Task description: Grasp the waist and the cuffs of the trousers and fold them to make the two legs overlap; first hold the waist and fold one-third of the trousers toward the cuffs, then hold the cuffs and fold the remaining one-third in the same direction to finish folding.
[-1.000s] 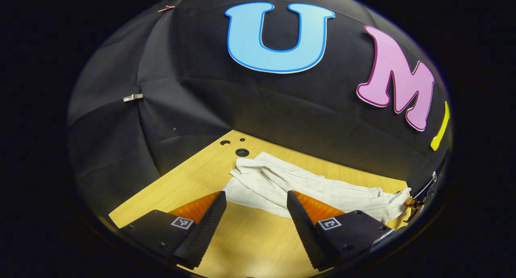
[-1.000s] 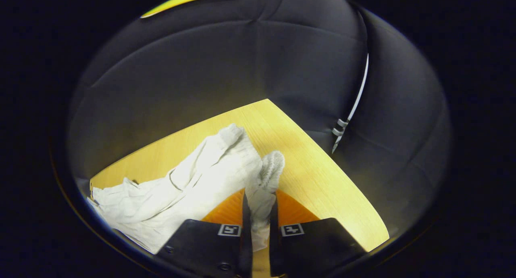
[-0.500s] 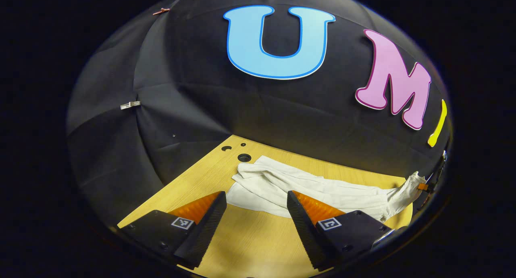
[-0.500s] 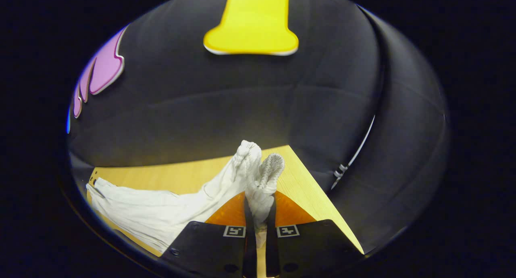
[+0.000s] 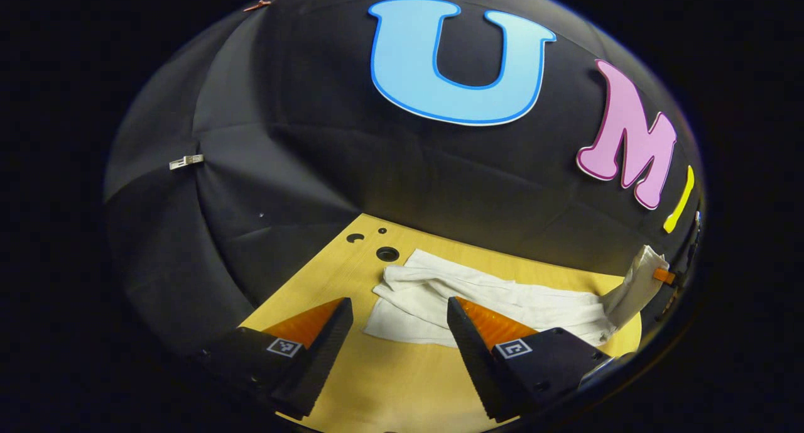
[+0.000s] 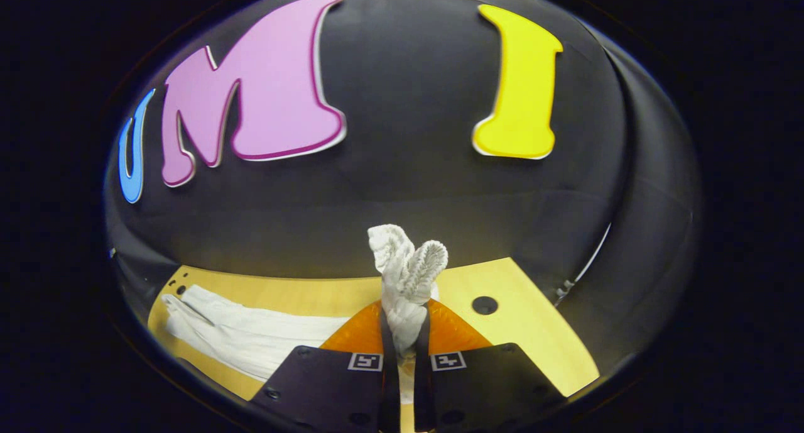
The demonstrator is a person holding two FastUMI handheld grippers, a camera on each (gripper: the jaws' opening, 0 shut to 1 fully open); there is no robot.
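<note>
White trousers [image 5: 490, 295] lie stretched across the wooden table [image 5: 402, 383], cuffs at the left near the holes and waist at the right. My left gripper [image 5: 399, 323] hovers open just in front of the cuff end, with no cloth between its fingers. My right gripper [image 6: 402, 332] is shut on the bunched elastic waist [image 6: 408, 266], which stands up above its fingers, lifted off the table. In the left gripper view the raised waist [image 5: 637, 279] hangs at the far right edge. The legs [image 6: 245, 335] trail away to the left in the right gripper view.
Round holes [image 5: 387, 254] pierce the table's far left corner beside the cuffs, and another hole [image 6: 485, 305] lies near the waist end. Black cloth walls close in behind the table. Bare wood [image 6: 534, 332] lies to the right of the waist.
My right gripper has lifted the waist higher and tilted up, pulling the trousers straighter. The left gripper stayed open and shifted slightly.
</note>
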